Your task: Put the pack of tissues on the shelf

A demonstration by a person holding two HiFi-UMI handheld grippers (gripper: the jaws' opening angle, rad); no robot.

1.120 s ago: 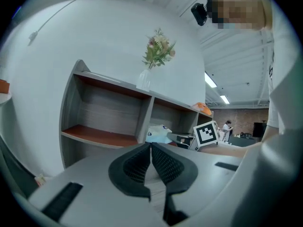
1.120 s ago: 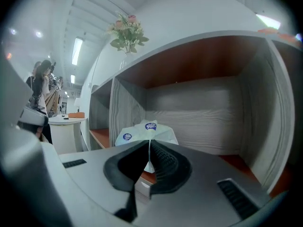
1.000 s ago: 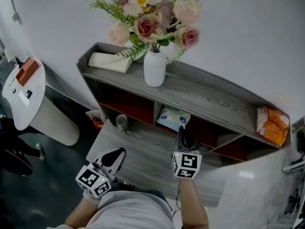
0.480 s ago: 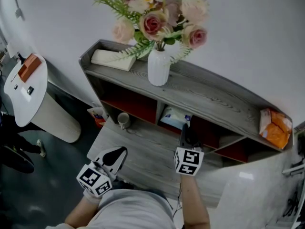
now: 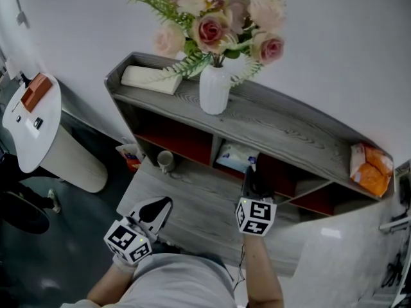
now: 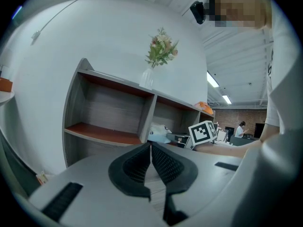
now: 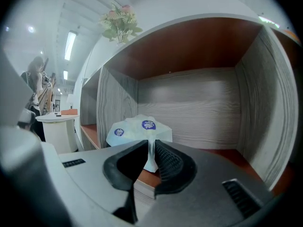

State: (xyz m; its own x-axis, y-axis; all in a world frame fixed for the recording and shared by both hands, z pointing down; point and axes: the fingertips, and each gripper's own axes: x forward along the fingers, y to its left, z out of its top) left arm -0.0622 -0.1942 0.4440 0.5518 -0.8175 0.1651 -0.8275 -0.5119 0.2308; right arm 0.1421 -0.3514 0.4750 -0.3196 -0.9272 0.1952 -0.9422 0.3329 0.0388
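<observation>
- The big grey wood-grain shelf unit (image 5: pixel 282 130) with red-brown cubby floors fills most of your head view, against the white wall.
- There's a white round side table (image 5: pixel 26 130) off to its left, well apart from everything you're working on.
- A bunch of pink and cream flowers (image 5: pixel 215 24) stands upright in a white ceramic vase (image 5: pixel 214 90) on the top board.
- Your left gripper (image 5: pixel 157 205) hangs over the grey lower ledge with its jaws pressed together and nothing between them, as you can see in the left gripper view (image 6: pixel 150 148).
- Your right gripper (image 5: pixel 250 172) reaches into the middle cubby. Its jaws are only just starting to part, and a thin flap of the wrapper is pinched between the tips (image 7: pixel 152 145).
- The pale blue soft plastic pack of tissues (image 7: pixel 137 129) sits on that cubby's red-brown floor, closer to the left divider, below the vase (image 5: pixel 236 156).
- A flat cream box (image 5: pixel 149 80) lies at the top board's left end.
- A crumpled orange bag (image 5: pixel 367 169) sits at the right end.
- A small pale mug (image 5: pixel 165 162) stands by the left cubby.
</observation>
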